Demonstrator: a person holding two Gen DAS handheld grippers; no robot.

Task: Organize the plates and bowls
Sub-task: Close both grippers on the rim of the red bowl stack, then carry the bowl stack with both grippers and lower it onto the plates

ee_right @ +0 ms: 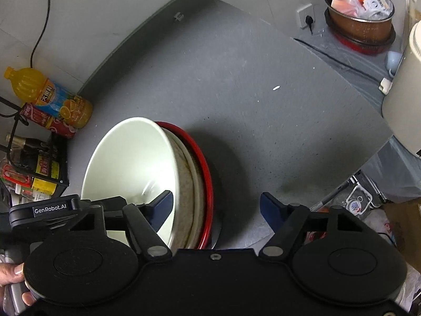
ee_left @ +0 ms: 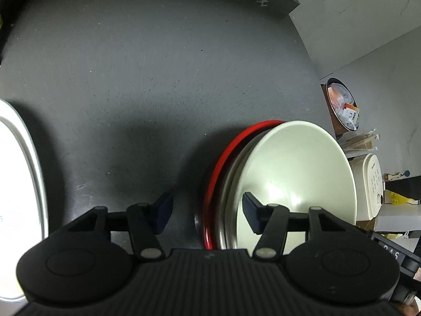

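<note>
A cream bowl (ee_left: 294, 163) sits on a speckled beige plate (ee_left: 231, 184), which rests on a red plate (ee_left: 223, 158), all stacked on the grey table (ee_left: 158, 79). My left gripper (ee_left: 208, 205) is open and straddles the stack's left rim, with one finger over the table and the other inside the bowl. In the right wrist view the same bowl (ee_right: 131, 158), beige plate (ee_right: 193, 184) and red plate (ee_right: 205, 163) lie at lower left. My right gripper (ee_right: 216, 202) is open astride the stack's right rim. No pad touches the dishes.
A white oval dish with a metal rim (ee_left: 26, 171) lies at the table's left. An orange juice bottle (ee_right: 50, 94), a red can (ee_right: 47, 119) and a black rack of bottles (ee_right: 34, 168) stand beside the wall. A copper pot (ee_right: 360, 13) and a white appliance (ee_right: 405, 100) sit past the table's right edge.
</note>
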